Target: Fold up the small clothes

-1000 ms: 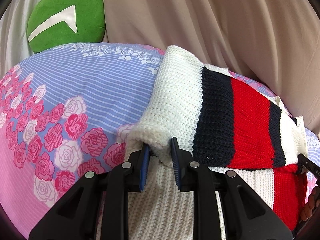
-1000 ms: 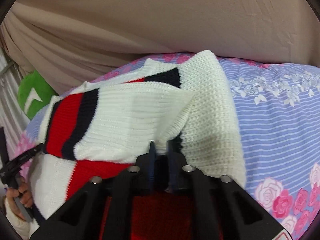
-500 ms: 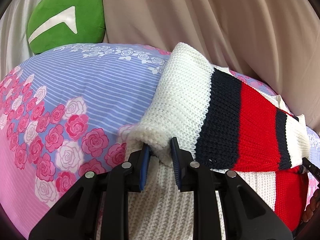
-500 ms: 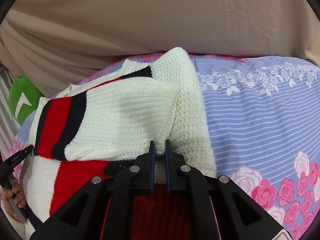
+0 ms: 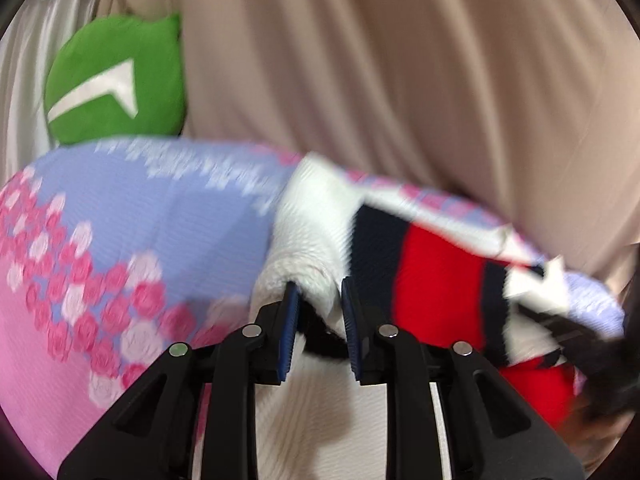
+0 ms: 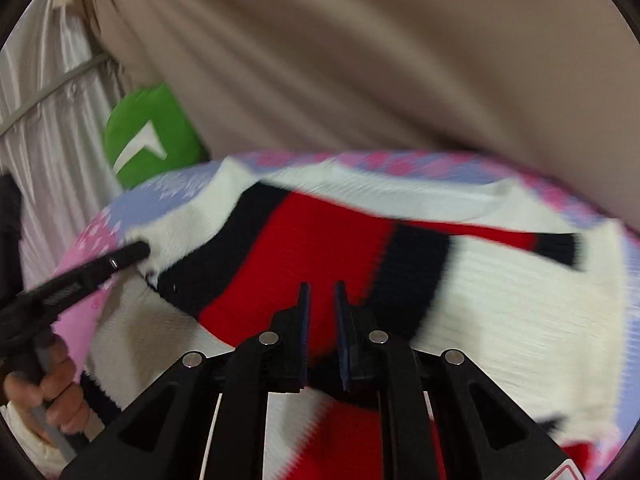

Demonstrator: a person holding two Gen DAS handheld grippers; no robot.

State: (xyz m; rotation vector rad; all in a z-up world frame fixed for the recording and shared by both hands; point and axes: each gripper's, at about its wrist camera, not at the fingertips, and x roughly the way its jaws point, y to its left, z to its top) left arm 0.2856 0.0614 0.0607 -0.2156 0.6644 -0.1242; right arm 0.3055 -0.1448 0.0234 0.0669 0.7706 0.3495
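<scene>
Left wrist view is motion-blurred: the left gripper [image 5: 318, 300] grips the white cuff of the striped knit sweater [image 5: 436, 276], spread on the floral bedsheet [image 5: 120, 240] near its far edge; no writing reads. Half a second ago clamped on the knit, the right gripper [image 6: 320, 300] now has fingers apart, empty, above the red stripe; the green cushion [image 6: 152, 132] has come closer.

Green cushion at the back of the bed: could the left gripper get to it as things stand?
Probably not yet. The left gripper has a fold of the striped sweater between its fingers. The floral bedsheet towards the green cushion lies bare.
</scene>
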